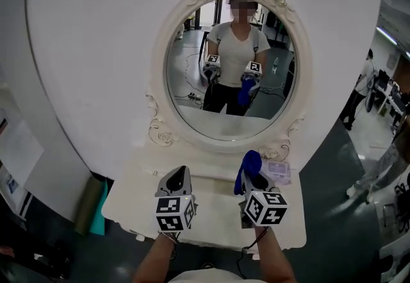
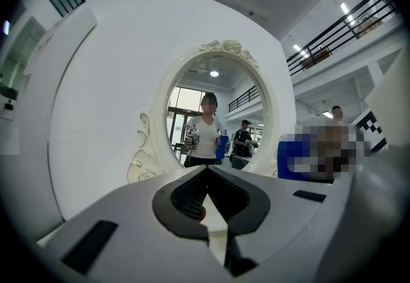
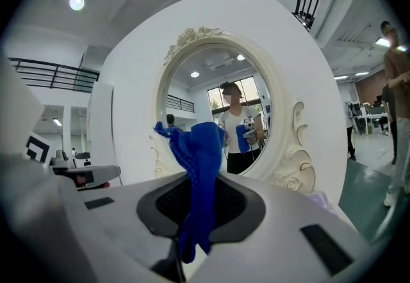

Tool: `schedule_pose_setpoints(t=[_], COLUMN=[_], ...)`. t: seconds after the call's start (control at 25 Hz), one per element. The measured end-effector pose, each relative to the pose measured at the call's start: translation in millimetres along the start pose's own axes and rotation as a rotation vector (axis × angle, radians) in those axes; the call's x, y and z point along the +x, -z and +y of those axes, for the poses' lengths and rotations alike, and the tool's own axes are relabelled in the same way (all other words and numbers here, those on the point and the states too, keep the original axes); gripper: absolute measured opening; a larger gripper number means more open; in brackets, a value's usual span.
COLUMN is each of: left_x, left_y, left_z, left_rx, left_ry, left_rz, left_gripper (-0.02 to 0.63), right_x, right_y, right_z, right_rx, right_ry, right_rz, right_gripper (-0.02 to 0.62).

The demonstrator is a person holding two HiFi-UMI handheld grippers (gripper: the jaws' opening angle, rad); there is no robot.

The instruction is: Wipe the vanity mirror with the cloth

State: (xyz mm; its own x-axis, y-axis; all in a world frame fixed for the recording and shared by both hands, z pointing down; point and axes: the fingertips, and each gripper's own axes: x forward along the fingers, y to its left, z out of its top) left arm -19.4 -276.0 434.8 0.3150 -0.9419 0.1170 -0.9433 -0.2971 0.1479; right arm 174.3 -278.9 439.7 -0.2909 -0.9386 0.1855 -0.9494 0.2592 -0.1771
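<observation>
Hovering over the left part of the white vanity top [image 1: 211,208], the left gripper [image 1: 176,176] has its jaws closed on each other with nothing between them. Its own view shows the dark pads [image 2: 178,203] meeting at the tips. It points toward the vanity mirror [image 1: 192,83], an oval glass in an ornate cream frame [image 1: 159,64] with carved roses at the crown, standing upright at the back of the table. The glass reflects the person holding both grippers.

To the right, the right gripper [image 1: 256,179] is clamped on the cloth [image 1: 250,165] — a blue knit piece pinched between the jaws, its loose end sticking up past the tips. In the right gripper view the cloth [image 3: 198,153] stands in front of the mirror [image 3: 211,83], apart from the glass. Just right of the cloth, a small pale lilac box [image 1: 279,171] sits on the tabletop near the frame's lower scroll. Farther right, a bystander [image 1: 360,93] stands on the grey floor [image 1: 333,166].
</observation>
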Motion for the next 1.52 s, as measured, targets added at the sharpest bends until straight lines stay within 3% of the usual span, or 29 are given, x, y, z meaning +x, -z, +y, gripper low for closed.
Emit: schedule_pose_setpoints(t=[0.48,0.76,1.04,1.36,1.52], left_x=[36,62,89,107,117], left_y=[-4,-31,-100,-201,-237], left_z=[8,20,38,58,62], left_rx=[0.019,0.04,0.04,0.281,0.304], left_ry=[-0.043,-0.022,0.054,-0.008,-0.006], left_rz=[0.02,-0.007,-0.064,-0.174,-0.195], left_gripper=[0.004,0.003,0.004,0.004,0.004], right_x=[43,66,96,134,150], right_y=[6,-33,-122,-230,-271], right_z=[-1,19,59,110,132], right_rx=[-0.02,-0.176,-0.446,-0.8,-0.93], right_ry=[-0.074,-0.113,-0.153,-0.094,-0.049], right_rz=[0.06,0.038,-0.033,-0.125,-0.127], right_gripper=[0.066,0.066,0.066,0.066,0.066])
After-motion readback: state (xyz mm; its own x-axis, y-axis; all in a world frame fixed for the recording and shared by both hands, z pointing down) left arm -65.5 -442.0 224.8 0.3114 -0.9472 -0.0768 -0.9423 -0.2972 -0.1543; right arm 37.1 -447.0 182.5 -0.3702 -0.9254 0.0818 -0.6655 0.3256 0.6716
